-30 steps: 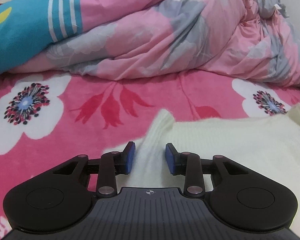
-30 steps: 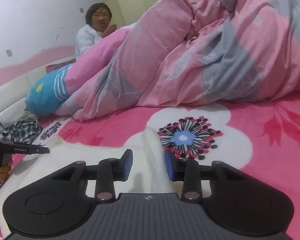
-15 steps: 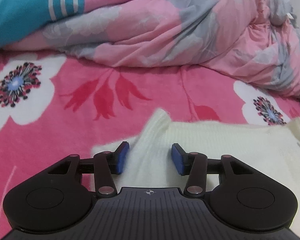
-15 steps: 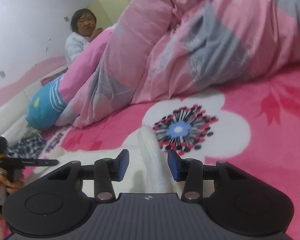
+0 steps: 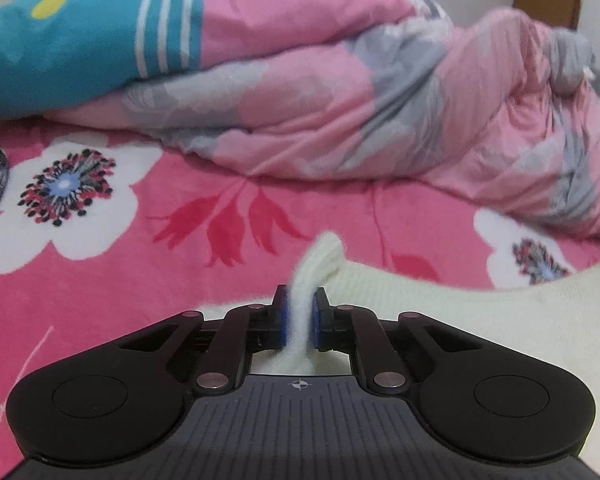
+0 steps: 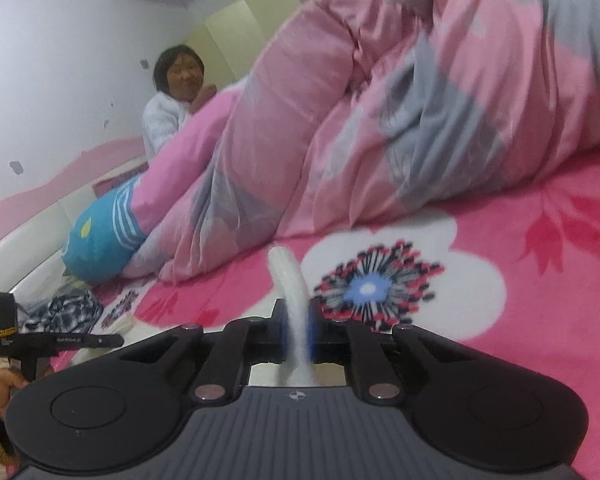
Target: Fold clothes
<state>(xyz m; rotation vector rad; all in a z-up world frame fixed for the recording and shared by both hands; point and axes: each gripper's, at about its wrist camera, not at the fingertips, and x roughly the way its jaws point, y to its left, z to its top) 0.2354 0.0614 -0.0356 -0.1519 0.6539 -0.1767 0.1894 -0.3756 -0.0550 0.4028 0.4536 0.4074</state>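
Now both hand-held grippers have just pinched the cream sweater.
Nearest, left hand-held gripper [image 5: 300,312] and right hand-held gripper [image 6: 298,320], open a moment ago, clamp corners of the cream sweater [image 5: 440,304] lying on the flowered bed [image 5: 204,216]; the fold can begin, quilt [image 5: 380,100] beyond.

Cream sweater [image 5: 480,320], pink floral blanket [image 5: 140,280], pink-grey quilt [image 5: 340,100]

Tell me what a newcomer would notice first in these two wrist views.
First, each view has a fold of the cream knit garment pinched upright between blue-padded jaws at bottom centre, by the left gripper and the right gripper alike; the right jaws are closing on it. Behind lies a hot-pink flowered bedsheet, with a crumpled pink and grey quilt heaped across the back. In the right view a person in white sits at upper left.
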